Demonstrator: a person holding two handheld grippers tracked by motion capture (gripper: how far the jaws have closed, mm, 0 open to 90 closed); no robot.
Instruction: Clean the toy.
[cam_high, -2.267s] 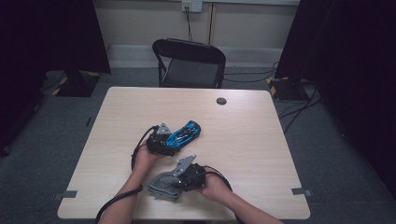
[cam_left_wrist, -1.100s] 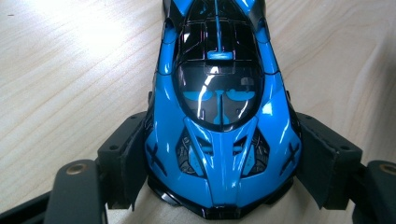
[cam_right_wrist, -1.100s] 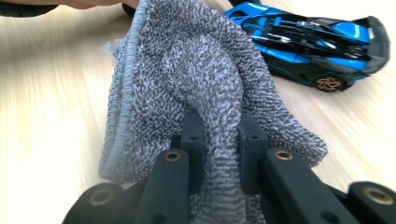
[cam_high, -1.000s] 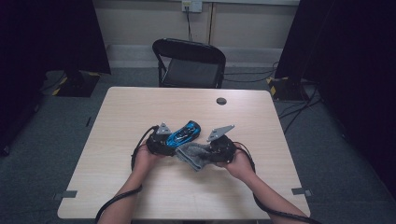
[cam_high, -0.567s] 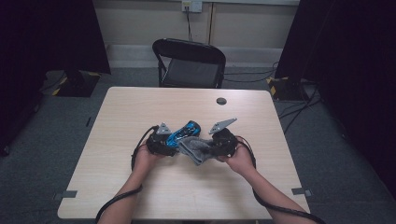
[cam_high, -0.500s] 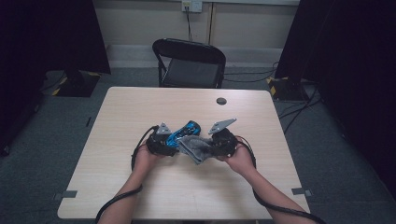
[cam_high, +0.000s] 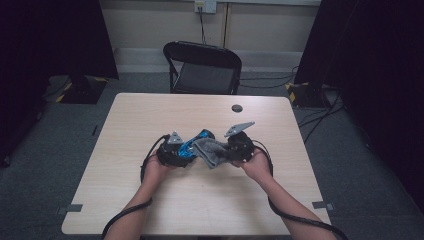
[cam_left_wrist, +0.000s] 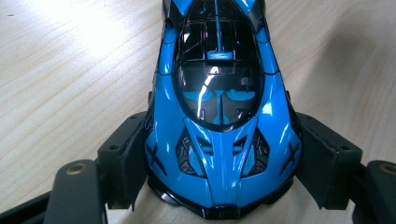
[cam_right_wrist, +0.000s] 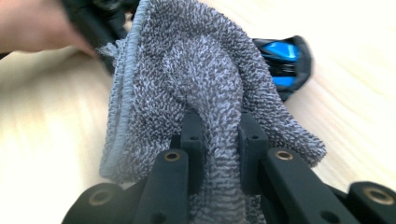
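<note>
A glossy blue and black toy car (cam_left_wrist: 219, 107) rests on the wooden table, and my left gripper (cam_left_wrist: 219, 168) is shut on its body, one pad on each side. In the high view the toy car (cam_high: 192, 143) lies at the table's middle in my left gripper (cam_high: 176, 150). My right gripper (cam_right_wrist: 220, 135) is shut on a fold of a grey terry cloth (cam_right_wrist: 187, 79). That grey cloth (cam_high: 212, 152) hangs from my right gripper (cam_high: 231, 149) and lies against the car's side. Part of the car (cam_right_wrist: 282, 60) peeks out behind the cloth.
A small dark round object (cam_high: 237, 108) lies near the table's (cam_high: 240, 200) far edge. A black folding chair (cam_high: 205, 67) stands behind the table. Cables trail from both grippers off the near edge.
My right gripper has carried the grey cloth from the near side of the table up and left, against the car. The left gripper and the car have stayed put.
</note>
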